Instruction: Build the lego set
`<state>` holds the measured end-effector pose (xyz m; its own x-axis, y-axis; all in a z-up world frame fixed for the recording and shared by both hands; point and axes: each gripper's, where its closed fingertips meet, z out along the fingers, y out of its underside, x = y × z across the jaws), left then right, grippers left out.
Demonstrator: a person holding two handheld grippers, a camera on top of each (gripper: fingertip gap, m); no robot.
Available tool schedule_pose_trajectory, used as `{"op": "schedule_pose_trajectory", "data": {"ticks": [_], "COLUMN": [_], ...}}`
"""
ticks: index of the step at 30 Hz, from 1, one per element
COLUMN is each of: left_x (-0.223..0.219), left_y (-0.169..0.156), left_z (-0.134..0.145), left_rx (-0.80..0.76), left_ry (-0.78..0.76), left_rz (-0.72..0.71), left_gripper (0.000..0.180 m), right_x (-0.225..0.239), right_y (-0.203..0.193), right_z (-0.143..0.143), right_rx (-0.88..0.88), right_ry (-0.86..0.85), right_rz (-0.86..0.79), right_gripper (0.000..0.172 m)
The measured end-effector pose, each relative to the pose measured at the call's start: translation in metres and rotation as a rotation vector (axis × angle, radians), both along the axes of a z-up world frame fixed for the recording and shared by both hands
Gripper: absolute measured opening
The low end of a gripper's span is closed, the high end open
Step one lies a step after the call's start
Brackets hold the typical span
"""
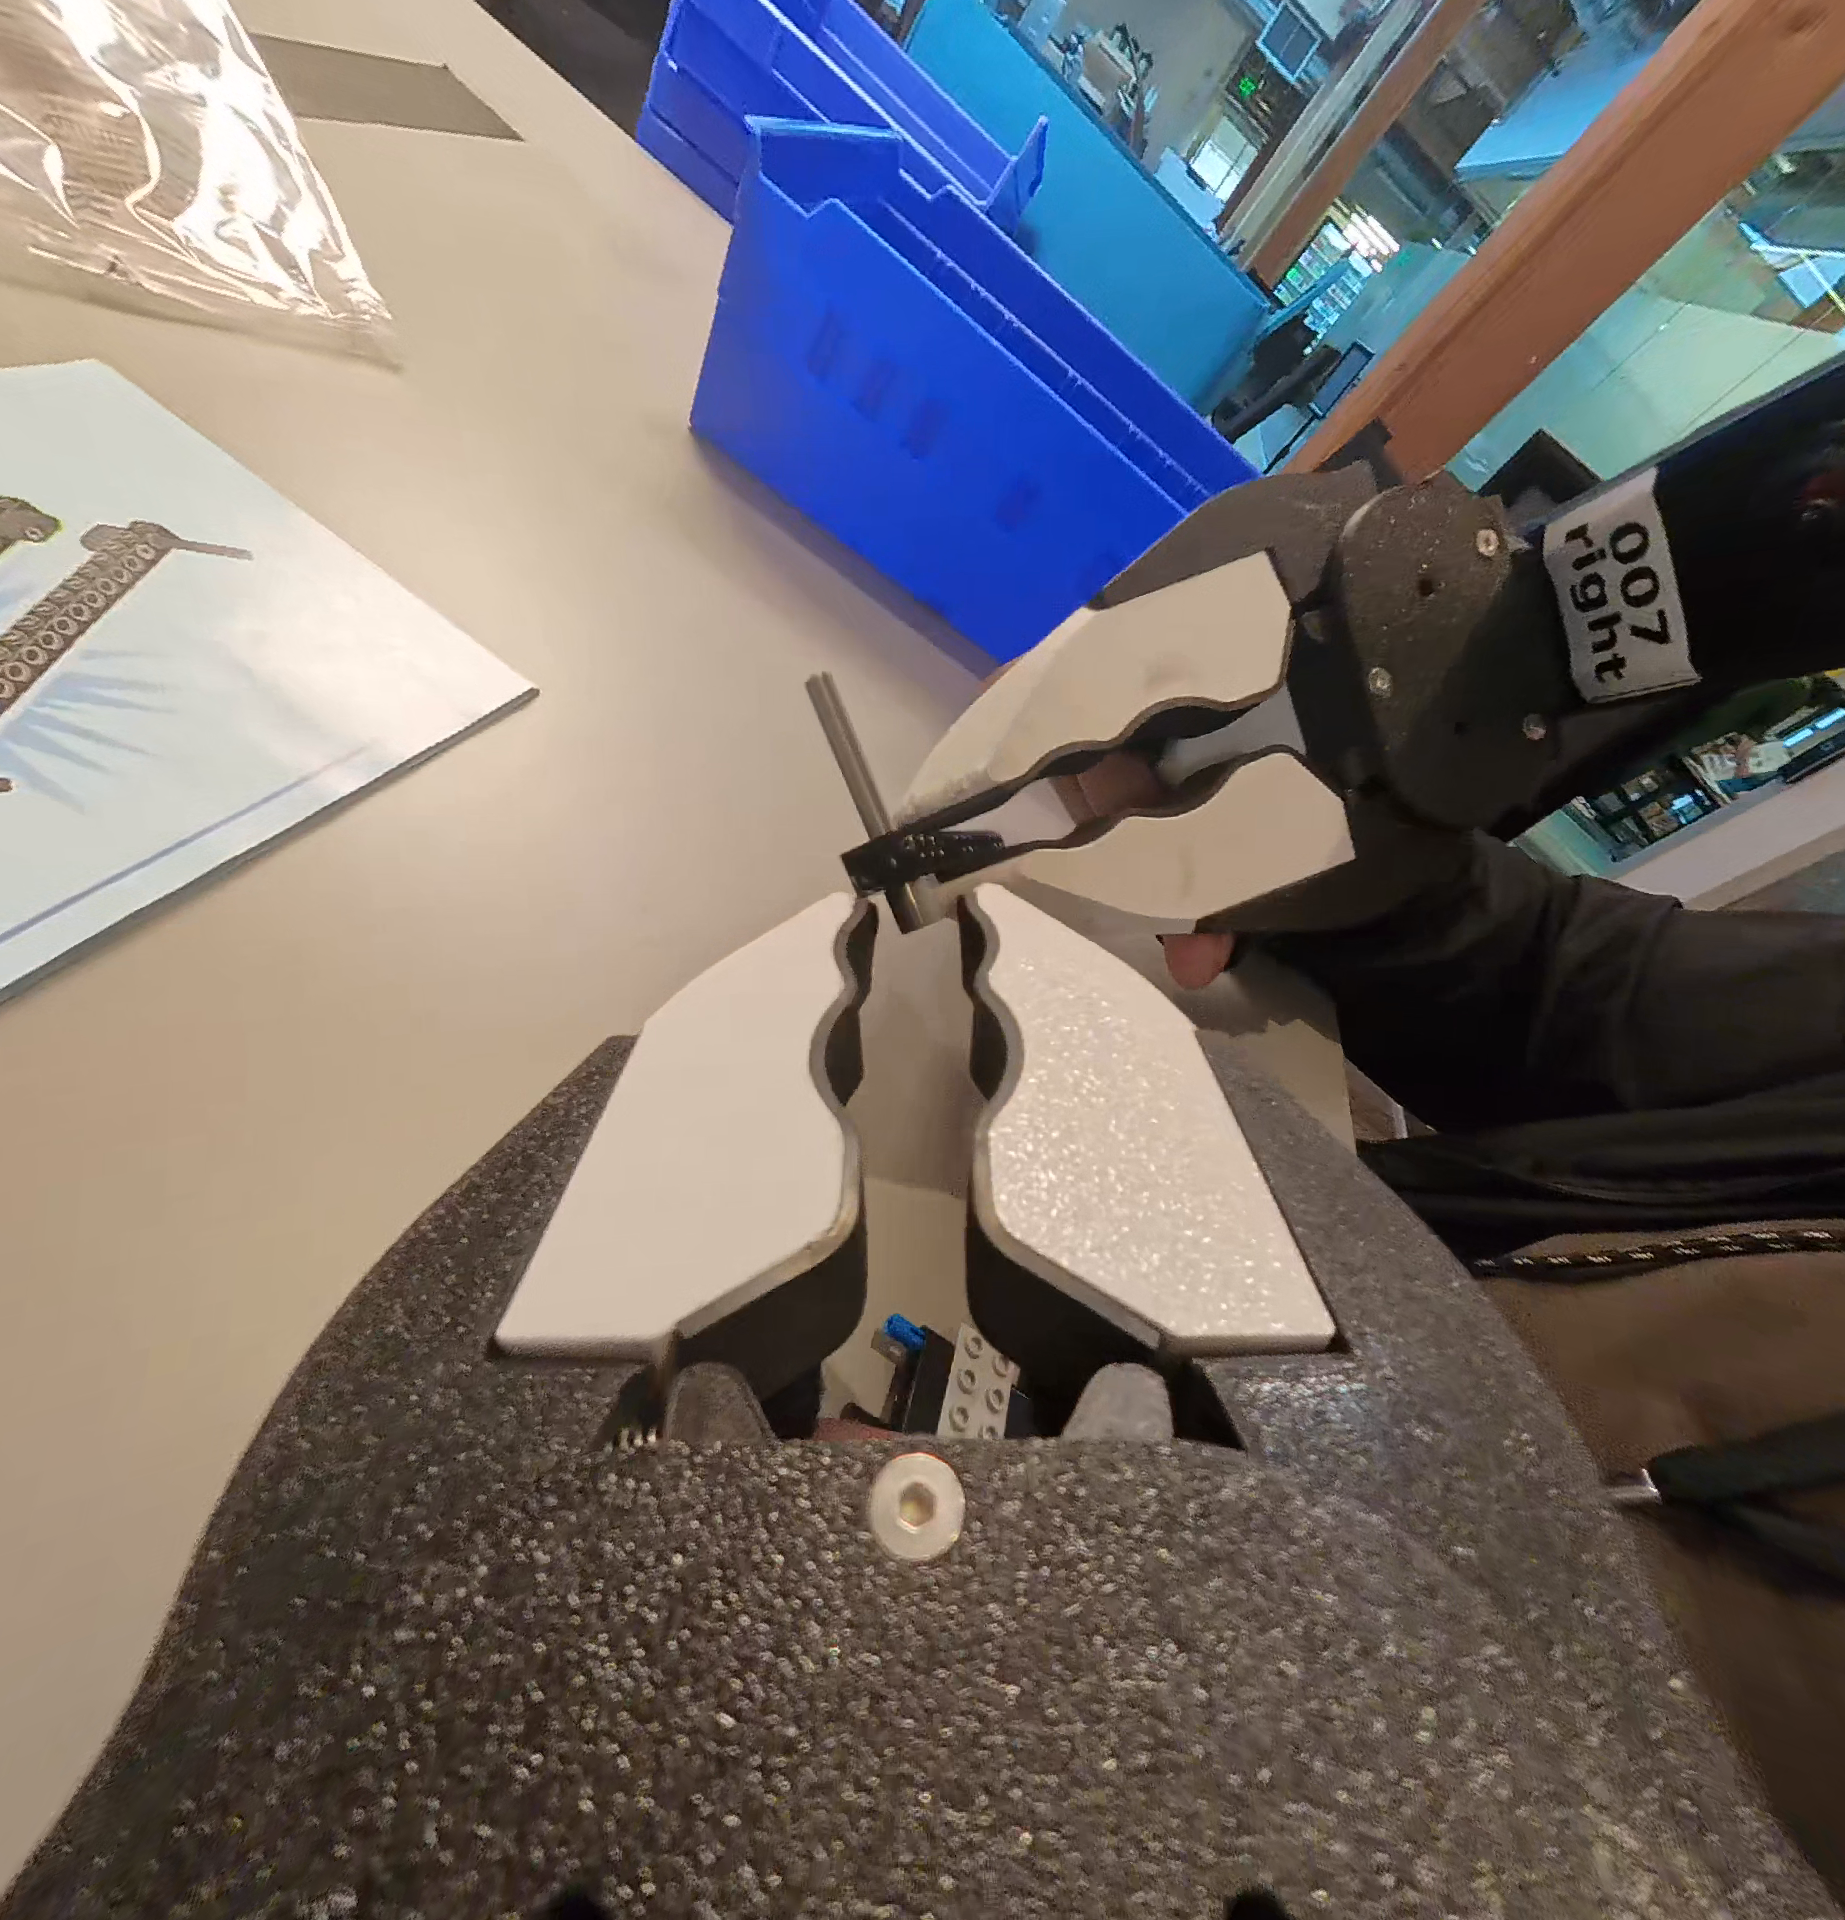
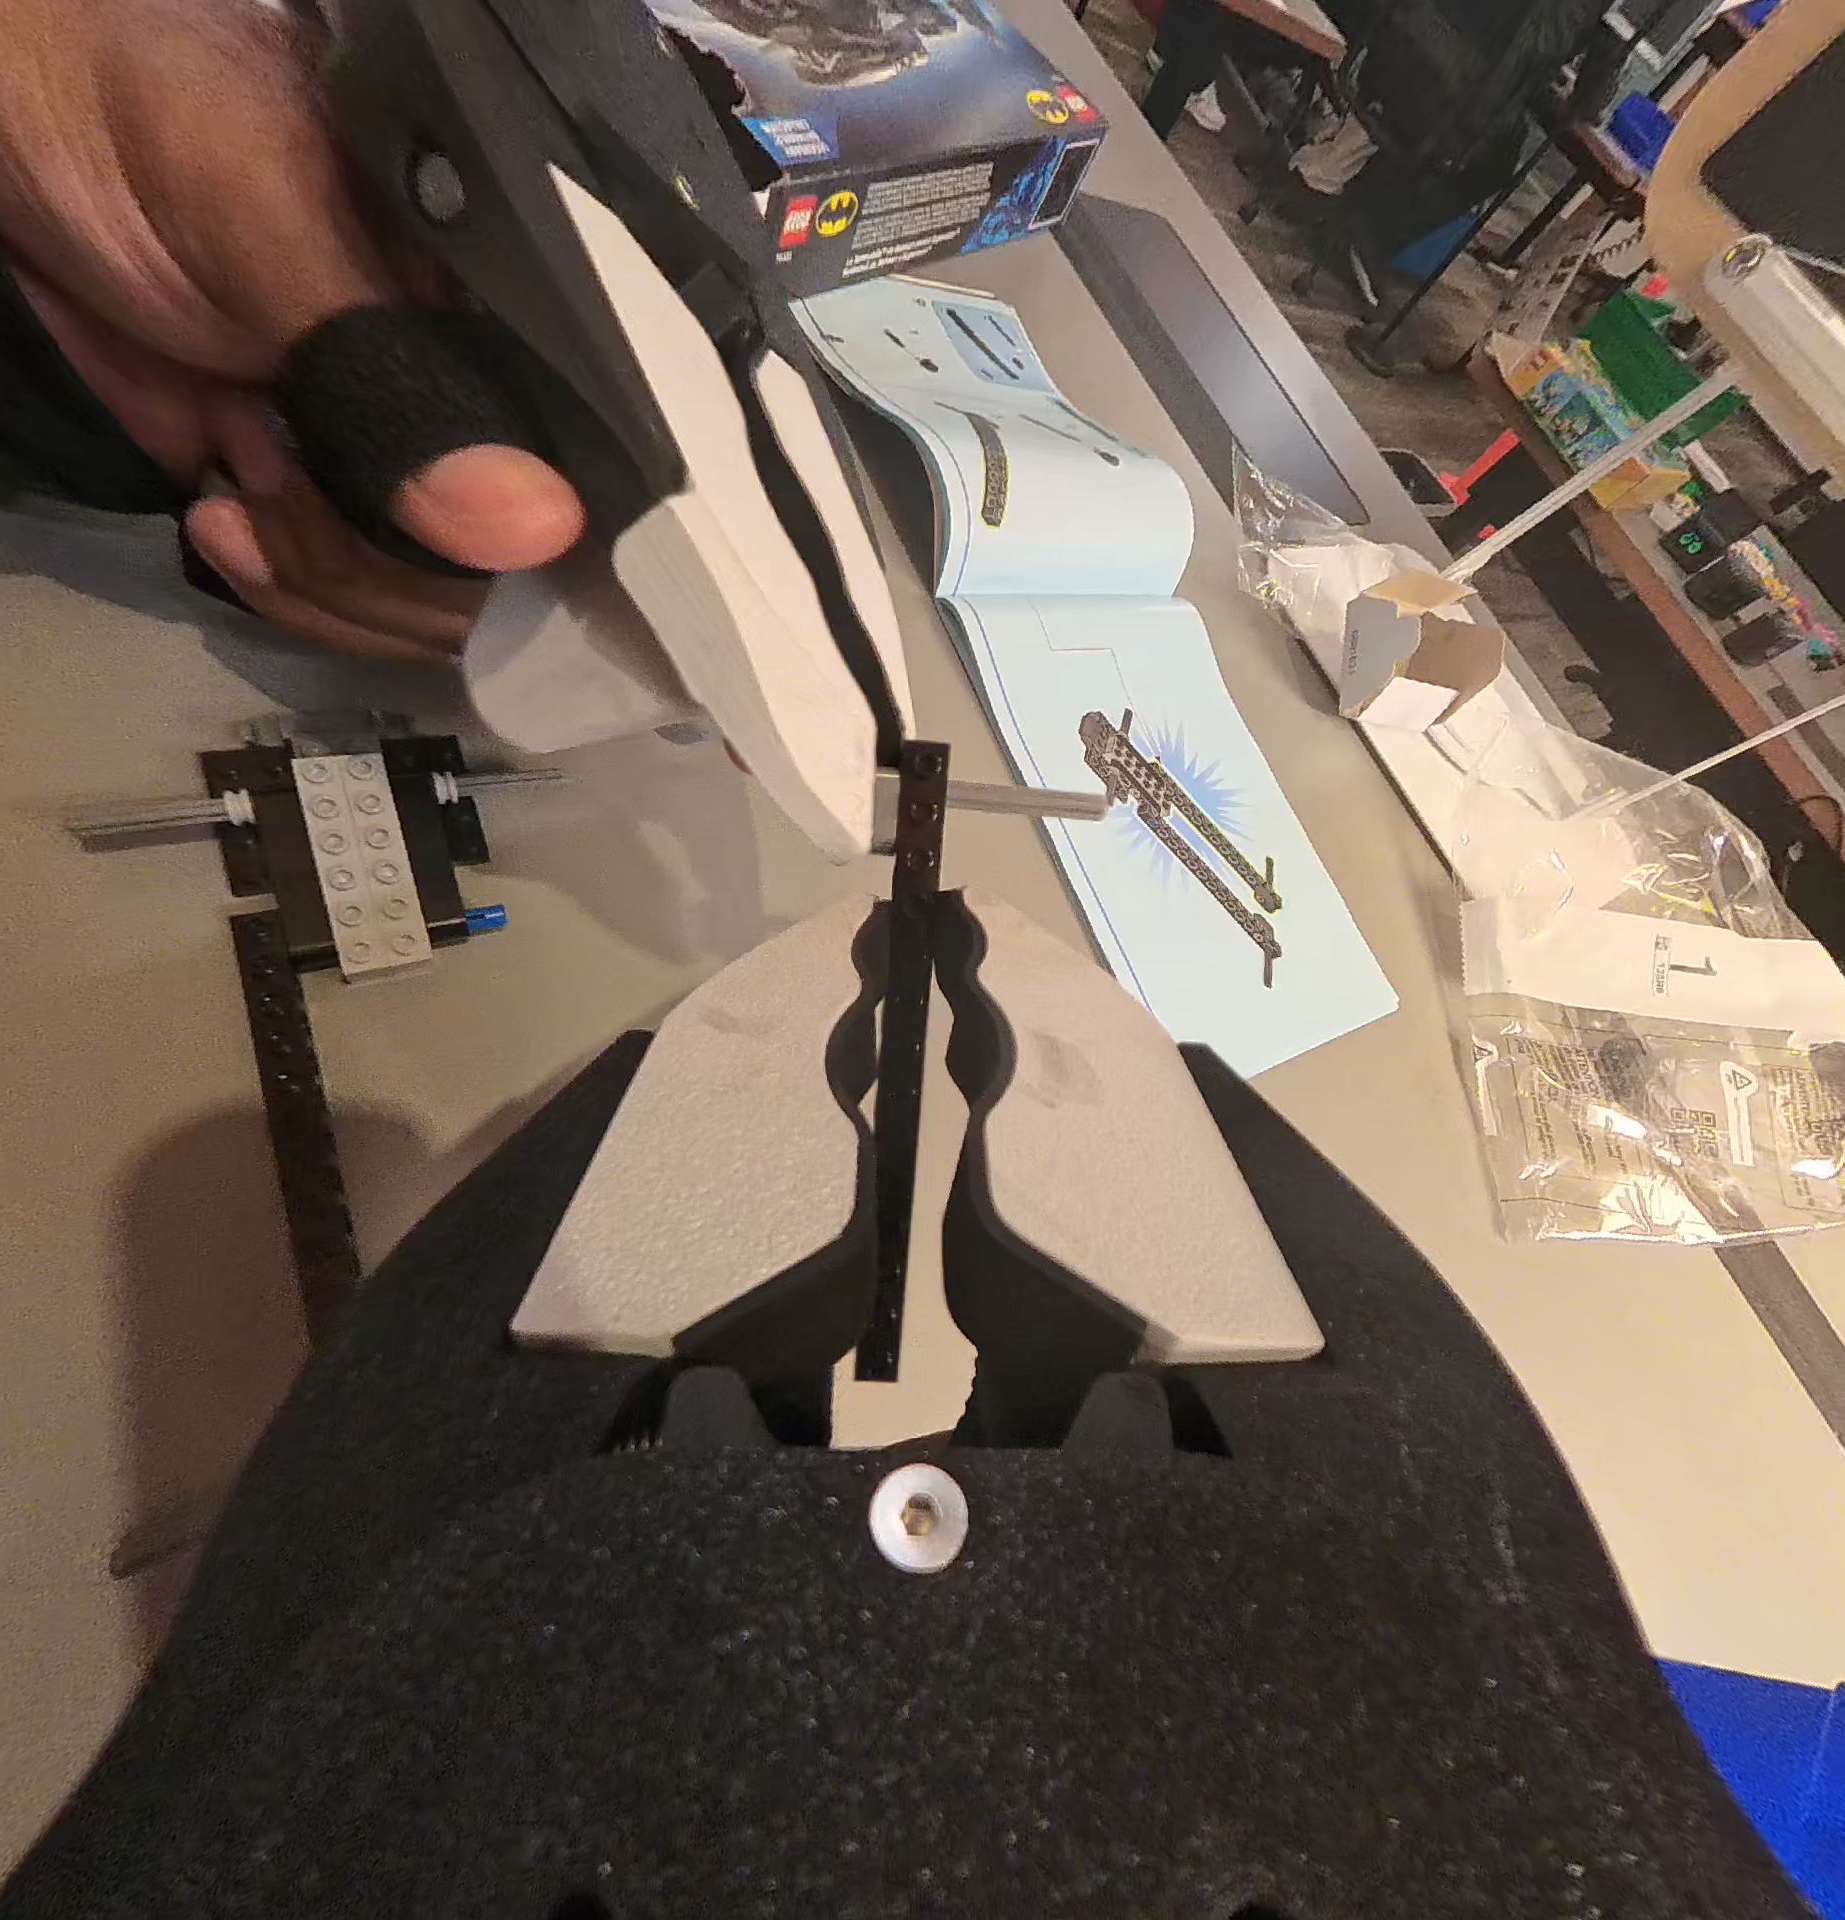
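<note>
The right hand-held gripper [image 2: 915, 914] is clamped narrow on a long black studded beam [image 2: 902, 1091], which runs back between its fingers with the far end poking out past the tips. A grey axle rod [image 2: 1022, 800] goes crosswise through a hole near that free end, so holding the beam by its length leaves the hole end exposed for working on. The left hand-held gripper [image 1: 913, 914] has its jaws narrowed around the short end of the rod, but there looks to be a bit of gap on both sides, so I wouldn't call it gripping, more like bracketing it. In the right wrist view the left one comes down steeply from the upper left, with the person's hand [image 2: 274, 343] wrapped around it and a black band on one finger. The two tools meet roughly at right angles above the counter [image 2: 606, 935]. Sitting on it: a partly built black and grey brick assembly [image 2: 346, 852] off to the left, an open instruction booklet [image 2: 1188, 831] just beyond the tips, crinkly clear bags [image 2: 1645, 1039] on the right, the set's box [image 2: 928, 156] further back, and blue bins [image 1: 928, 343] in the left wrist view.
</note>
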<state>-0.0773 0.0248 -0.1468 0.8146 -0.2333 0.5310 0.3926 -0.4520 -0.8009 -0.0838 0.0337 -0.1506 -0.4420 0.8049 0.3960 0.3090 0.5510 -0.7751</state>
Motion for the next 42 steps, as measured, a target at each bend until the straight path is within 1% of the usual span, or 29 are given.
{"op": "schedule_pose_trajectory", "data": {"ticks": [4,6,9,11,12,15,18,19,21,24,28,30,34,37,40,42], "left_x": [0.001,0.001,0.004,0.006,0.006,0.006,0.004,0.003,0.003,0.005,0.004,0.004,0.003,0.001,-0.002,-0.003], "left_y": [0.0,0.001,0.0,0.0,0.0,0.0,0.004,0.004,0.005,0.005,0.006,0.006,0.007,0.007,0.007,0.007], "left_z": [0.004,0.003,0.004,0.003,0.002,0.001,-0.001,-0.001,-0.001,0.002,0.002,0.003,0.007,0.004,-0.001,-0.002], "left_rx": [0.043,0.057,0.076,0.071,0.069,0.063,0.048,0.045,0.044,0.063,0.08,0.092,0.115,0.103,0.079,0.066], "left_ry": [-0.01,0.021,0.028,0.039,0.046,0.063,0.085,0.084,0.073,0.035,0.048,0.067,0.169,0.212,0.234,0.236], "left_rz": [-0.003,0.001,-0.015,-0.017,-0.018,-0.014,0.026,0.033,0.036,0.029,0.045,0.054,0.088,0.112,0.124,0.125], "left_gripper": [0.009,0.008,0.008,0.008,0.008,0.007,0.008,0.013,0.016,0.01,0.008,0.007,0.007,0.007,0.007,0.007], "right_x": [0.0,0.0,-0.002,-0.003,-0.002,-0.002,-0.003,-0.003,-0.003,-0.004,-0.005,-0.005,-0.006,-0.008,-0.01,-0.011], "right_y": [-0.001,0.0,0.002,0.002,0.0,-0.001,0.003,0.004,0.004,0.002,0.003,0.005,0.006,0.007,0.006,0.006], "right_z": [0.001,0.0,-0.003,-0.004,-0.005,-0.007,-0.007,-0.007,-0.007,-0.006,-0.006,-0.003,0.001,-0.002,-0.008,-0.01], "right_rx": [-0.018,-0.028,-0.017,-0.007,-0.007,0.012,0.043,0.053,0.057,0.055,0.068,0.049,-0.027,-0.064,-0.147,-0.149], "right_ry": [0.007,0.002,-0.003,-0.001,-0.004,-0.007,0.005,0.008,0.013,0.015,0.028,0.034,0.035,0.03,-0.002,0.0], "right_rz": [0.002,0.001,-0.017,-0.013,-0.004,-0.002,-0.025,-0.027,-0.026,-0.026,-0.033,-0.044,-0.062,-0.101,-0.125,-0.126], "right_gripper": [0.008,0.009,0.019,0.017,0.011,0.01,0.009,0.009,0.009,0.009,0.009,0.009,0.009,0.009,0.009,0.009]}}
